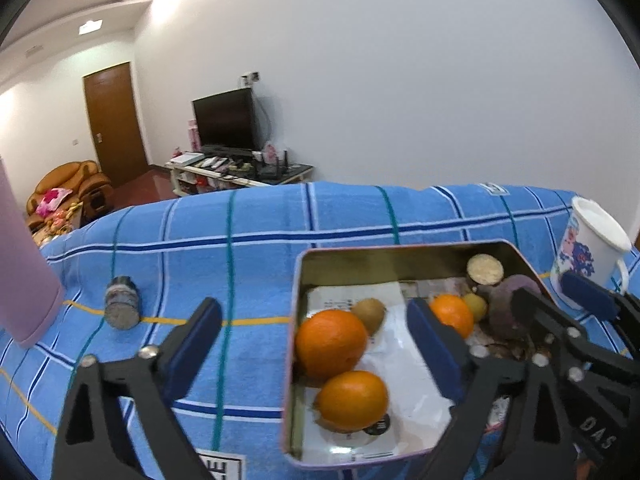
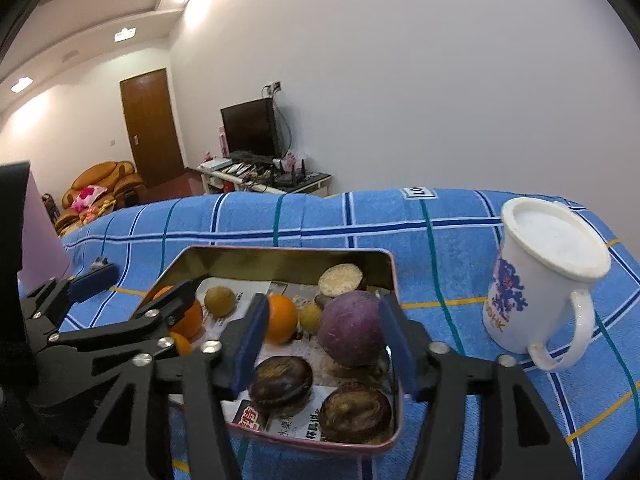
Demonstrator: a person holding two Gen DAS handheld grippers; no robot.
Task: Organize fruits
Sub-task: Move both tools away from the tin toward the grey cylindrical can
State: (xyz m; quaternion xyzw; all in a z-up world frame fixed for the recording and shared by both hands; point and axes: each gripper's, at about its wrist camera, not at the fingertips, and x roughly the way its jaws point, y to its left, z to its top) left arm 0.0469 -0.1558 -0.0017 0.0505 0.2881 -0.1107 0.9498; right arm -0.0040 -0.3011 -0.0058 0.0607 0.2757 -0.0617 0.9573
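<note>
Purple and round, the fruit (image 2: 351, 329) sits in the tin (image 2: 394, 276) between our open right gripper (image 2: 326, 344), so we should lift clear gently, while our left gripper (image 1: 316, 344) gapes wide over the oranges (image 1: 331, 343).

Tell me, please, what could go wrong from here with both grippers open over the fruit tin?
1. The right gripper has its open fingers on either side of the purple fruit; closing could crush it.
2. The left gripper and right gripper sit close over the tin, so they could collide.
3. The mug stands near the tin; a sideways swing could topple it.
</note>
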